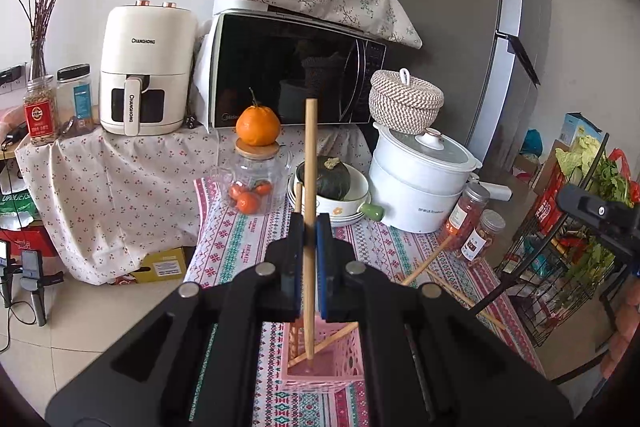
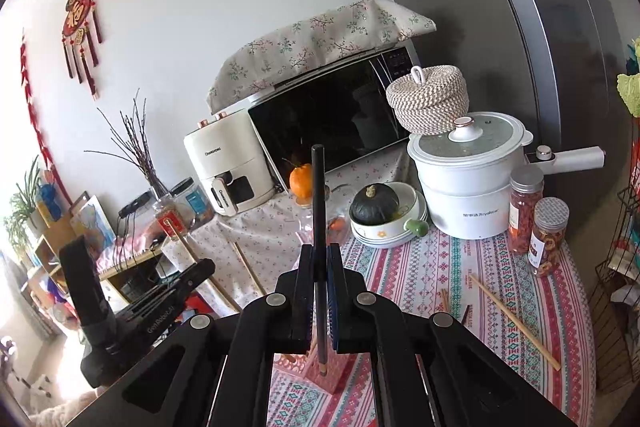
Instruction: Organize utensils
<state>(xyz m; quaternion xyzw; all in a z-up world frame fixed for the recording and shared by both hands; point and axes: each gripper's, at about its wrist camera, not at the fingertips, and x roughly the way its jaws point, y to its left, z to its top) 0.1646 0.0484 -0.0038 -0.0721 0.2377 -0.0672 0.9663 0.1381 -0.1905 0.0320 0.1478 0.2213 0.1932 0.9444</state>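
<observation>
Lettering "CHANGHONG" on cream air fryer (image 1: 146, 71); "Royalstar" on white pot (image 2: 466, 179). Left tool (image 1: 310, 227) clamps wooden chopstick (image 1: 310, 163), tip inside pink basket (image 1: 346, 363) on table (image 1: 240, 239). Right tool (image 2: 320, 259) clamps black chopstick (image 2: 318, 187) above basket.

Both grippers, left (image 1: 309, 227) and right (image 2: 319, 259), look identical: matte black plastic bodies with cut-out side windows, four round silver pivot pins each, flat black fingers, the right-side pad blue-faced, and white "GenRobot.AI" lettering on the left unit's side in the right view.
</observation>
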